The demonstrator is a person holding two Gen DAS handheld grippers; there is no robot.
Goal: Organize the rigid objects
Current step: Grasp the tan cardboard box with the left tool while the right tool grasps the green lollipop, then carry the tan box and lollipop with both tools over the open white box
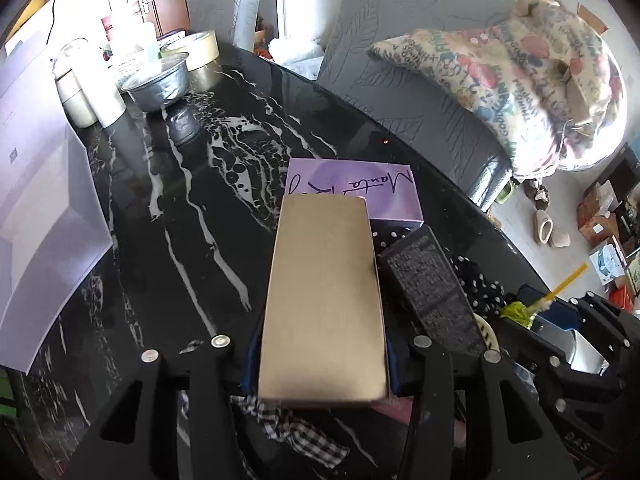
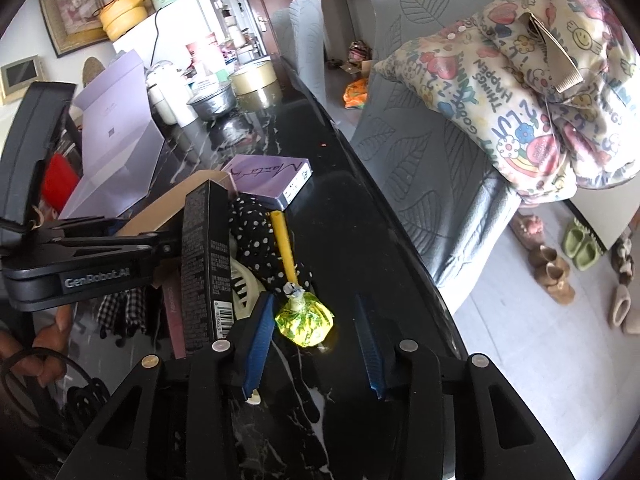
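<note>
a lived-in home: grey sofa (image 2: 448,152), slippers (image 2: 580,244) on the floor, fridge (image 2: 180,28), front door (image 2: 276,0).

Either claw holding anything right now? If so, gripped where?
Left claw clamps the tan box by its long sides at the near end. Right claw holds nothing; the yellow-wrapped lollipop lies between its pads.

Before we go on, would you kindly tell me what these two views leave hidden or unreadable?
- Left wrist view: left gripper pads, covered by the tan cardboard box they clamp.
- Right wrist view: white slotted plastic object, mostly behind the tall black printed box.
- Both views: black box's print, too small.
</note>
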